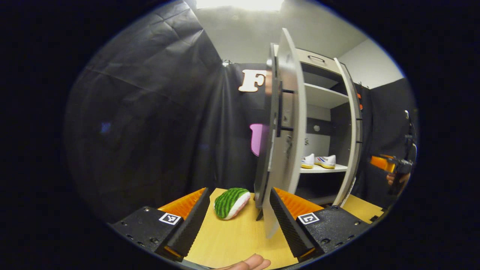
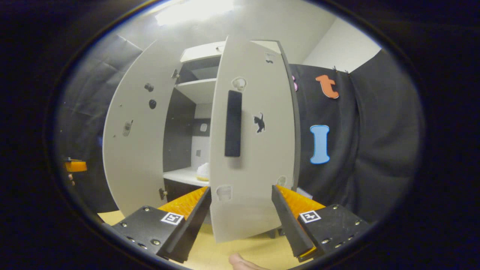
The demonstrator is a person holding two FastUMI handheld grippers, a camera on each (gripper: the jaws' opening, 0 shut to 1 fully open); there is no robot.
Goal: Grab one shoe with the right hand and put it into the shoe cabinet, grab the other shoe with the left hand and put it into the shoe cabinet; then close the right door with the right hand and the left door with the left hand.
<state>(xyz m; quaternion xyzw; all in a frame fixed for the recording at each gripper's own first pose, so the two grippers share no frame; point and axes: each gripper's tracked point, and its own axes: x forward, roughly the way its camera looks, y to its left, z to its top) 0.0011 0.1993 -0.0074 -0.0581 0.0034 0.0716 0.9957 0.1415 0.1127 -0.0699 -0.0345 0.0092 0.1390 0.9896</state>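
Now: left claw point(image 1: 239, 217) wide | right claw point(image 2: 240, 217) wide | shoes point(image 1: 319, 161) shelved, half-hidden behind left door point(image 1: 287, 123)

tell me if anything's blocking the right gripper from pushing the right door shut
Nothing visible does. In the right gripper view the right gripper is open directly in front of the right door, whose outer face fills the gap between its fingers. The shoes sit back on the shelf, clear of the door's swing.

White shoes point(image 1: 318, 161) side by side on cabinet shelf point(image 1: 322, 169) — doors point(image 2: 251, 142) ajar.
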